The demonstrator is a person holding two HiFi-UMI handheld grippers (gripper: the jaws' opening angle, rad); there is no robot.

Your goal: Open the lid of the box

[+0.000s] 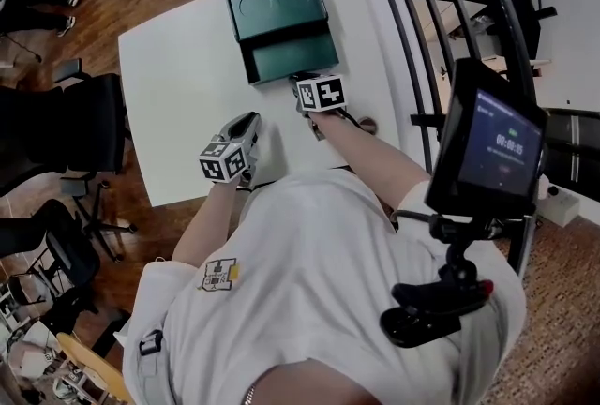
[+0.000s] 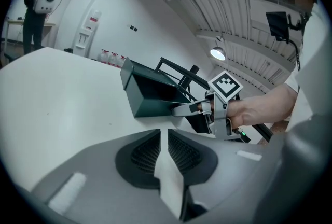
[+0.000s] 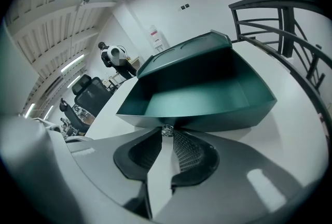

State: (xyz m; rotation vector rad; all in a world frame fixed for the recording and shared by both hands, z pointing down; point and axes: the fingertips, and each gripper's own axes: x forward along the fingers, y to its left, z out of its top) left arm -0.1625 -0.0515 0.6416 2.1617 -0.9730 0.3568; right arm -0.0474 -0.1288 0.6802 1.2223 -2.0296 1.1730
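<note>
Lid (image 1: pixel 277 2) stands thrown back on the green box (image 1: pixel 286 56), just beyond the right gripper (image 1: pixel 302 78) fingers, open tray facing up on the white worktop (image 1: pixel 178 94). Right gripper's own view: fingers (image 3: pixel 189 153) pinch in on a small metal knob (image 3: pixel 167 130) at the box's front wall, which fills the view straight ahead of the tips. Left gripper (image 1: pixel 249 120) sits low on the worktop, well short of the box. Its fingers (image 2: pixel 184 155) are drawn together to a thin slit, with nothing between them. Ahead and to their right, box and right gripper meet.
</note>
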